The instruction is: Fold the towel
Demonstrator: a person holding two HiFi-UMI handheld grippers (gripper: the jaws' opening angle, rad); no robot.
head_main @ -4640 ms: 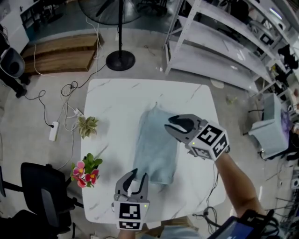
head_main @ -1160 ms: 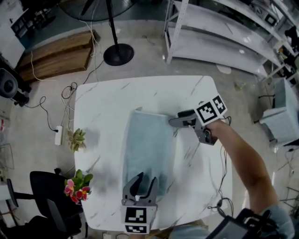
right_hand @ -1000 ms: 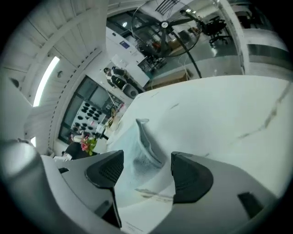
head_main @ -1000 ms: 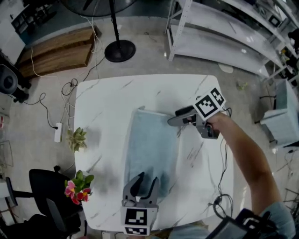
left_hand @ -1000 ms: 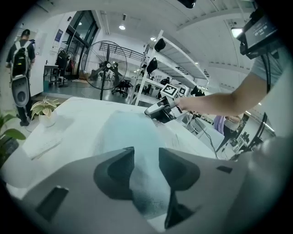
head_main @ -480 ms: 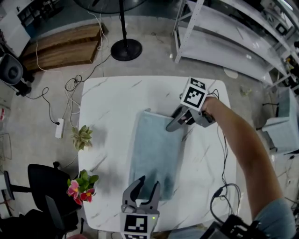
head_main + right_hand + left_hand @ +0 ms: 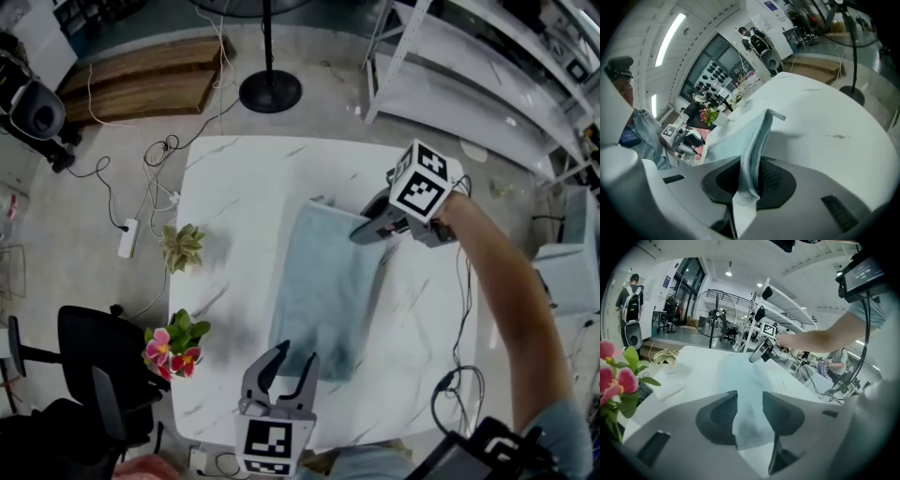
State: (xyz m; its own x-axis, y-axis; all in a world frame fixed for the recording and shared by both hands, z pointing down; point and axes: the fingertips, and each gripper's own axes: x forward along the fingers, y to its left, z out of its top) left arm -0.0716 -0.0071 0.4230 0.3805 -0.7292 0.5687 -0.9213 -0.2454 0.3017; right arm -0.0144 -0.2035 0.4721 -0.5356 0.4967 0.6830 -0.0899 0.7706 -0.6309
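A light blue towel [image 7: 323, 281] lies lengthwise on the white marble table [image 7: 234, 187]. My right gripper [image 7: 362, 234] is at the towel's far right corner. Its jaws have just been closing, and in the right gripper view [image 7: 750, 180] the pads pinch the towel's edge [image 7: 757, 140], which rises out of them as a fold. My left gripper [image 7: 289, 358] hovers at the towel's near end with its jaws open. In the left gripper view [image 7: 750, 404] the towel's near corner [image 7: 740, 376] shows in the gap between the fingers, not pinched. The right gripper [image 7: 757, 355] is visible beyond.
A small potted plant [image 7: 183, 246] and pink flowers [image 7: 173, 342] stand at the table's left edge. A black office chair [image 7: 84, 366], a power strip [image 7: 128, 239] with cables, a fan base [image 7: 270, 92] and metal shelving [image 7: 469, 56] surround the table.
The right gripper has rolled at the towel's far right corner and closed on its edge, lifting it slightly. The left gripper stays open at the near end, shifted only a little.
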